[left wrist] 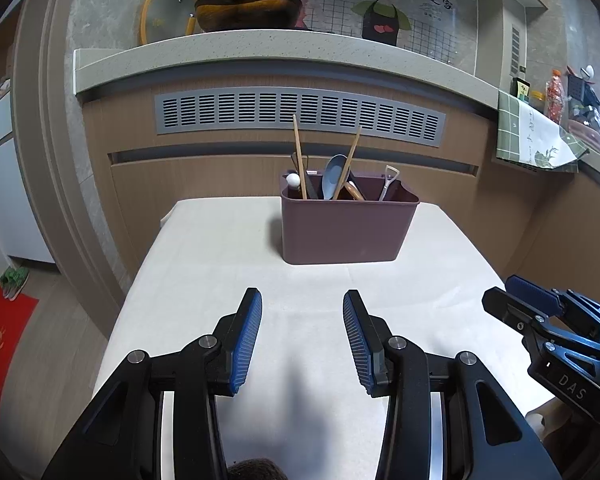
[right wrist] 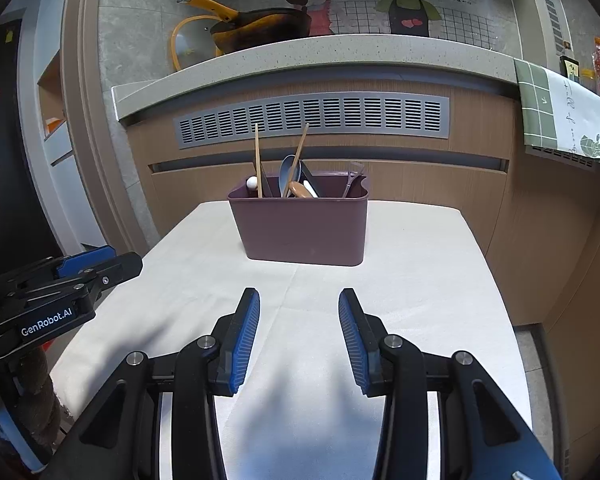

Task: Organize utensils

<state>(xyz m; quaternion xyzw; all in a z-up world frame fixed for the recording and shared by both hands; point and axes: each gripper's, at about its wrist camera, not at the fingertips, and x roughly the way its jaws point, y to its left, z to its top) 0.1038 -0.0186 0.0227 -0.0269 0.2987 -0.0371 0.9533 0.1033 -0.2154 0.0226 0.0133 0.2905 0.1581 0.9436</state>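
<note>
A purple plastic utensil holder (left wrist: pixel 342 228) (right wrist: pixel 304 228) stands at the far end of a white-clothed table (left wrist: pixel 220 264) (right wrist: pixel 420 264). In it stand two wooden chopsticks (left wrist: pixel 299 156) (right wrist: pixel 257 160), a blue-grey spoon (left wrist: pixel 333 174) (right wrist: pixel 289 172), a wooden spoon (right wrist: pixel 298 189), a small metal shovel-shaped spoon (left wrist: pixel 388 182) (right wrist: pixel 352 178) and a white-knobbed utensil (left wrist: pixel 293 179). My left gripper (left wrist: pixel 302 304) is open and empty, above the table short of the holder. My right gripper (right wrist: pixel 299 302) is open and empty, beside it to the right; it also shows in the left wrist view (left wrist: pixel 512 292).
Behind the table is a wooden cabinet front with a grey vent grille (left wrist: pixel 300 110) (right wrist: pixel 312 120) under a stone counter. A yellow-handled pan (left wrist: pixel 244 8) (right wrist: pixel 256 26) and a lid sit on the counter. A green checked cloth (left wrist: pixel 532 136) (right wrist: pixel 560 112) hangs at the right.
</note>
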